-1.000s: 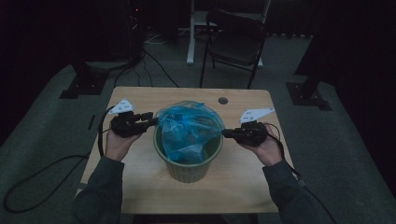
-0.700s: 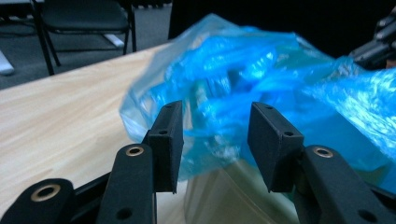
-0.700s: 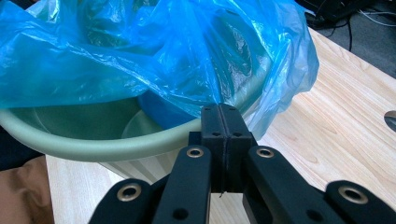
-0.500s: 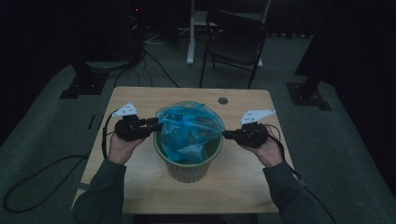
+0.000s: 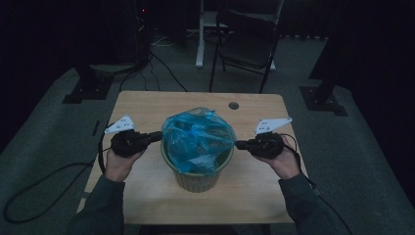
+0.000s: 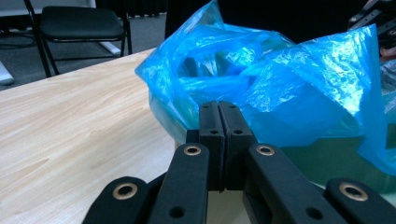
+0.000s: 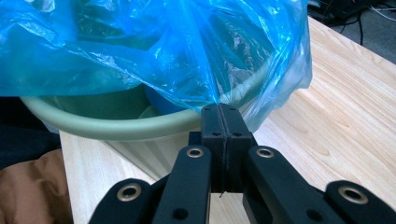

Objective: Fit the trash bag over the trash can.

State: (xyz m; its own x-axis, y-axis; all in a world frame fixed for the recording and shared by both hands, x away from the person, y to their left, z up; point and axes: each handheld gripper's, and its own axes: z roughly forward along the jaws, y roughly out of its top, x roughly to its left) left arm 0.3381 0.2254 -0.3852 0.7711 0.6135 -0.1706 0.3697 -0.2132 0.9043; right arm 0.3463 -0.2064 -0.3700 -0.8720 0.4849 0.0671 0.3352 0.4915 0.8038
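A crumpled blue plastic bag lines a pale green bin in the middle of the wooden table. My left gripper points at the bag's left side. Its jaws have just been closing and now meet at the bag's edge, the left gripper pinching the thin film at its tips. On the bin's right, my right gripper is shut on the bag's other edge. There the plastic runs taut to a point at the right gripper, above the bin's rim.
A small round hole lies in the tabletop behind the bin. A black folding chair stands past the table's far edge. Cables trail over the dark floor at the left. Bare wood lies on both sides of the bin.
My left gripper has moved right to the bag's left edge and its jaws have gone from open to shut there. The right gripper has kept still, holding the bag.
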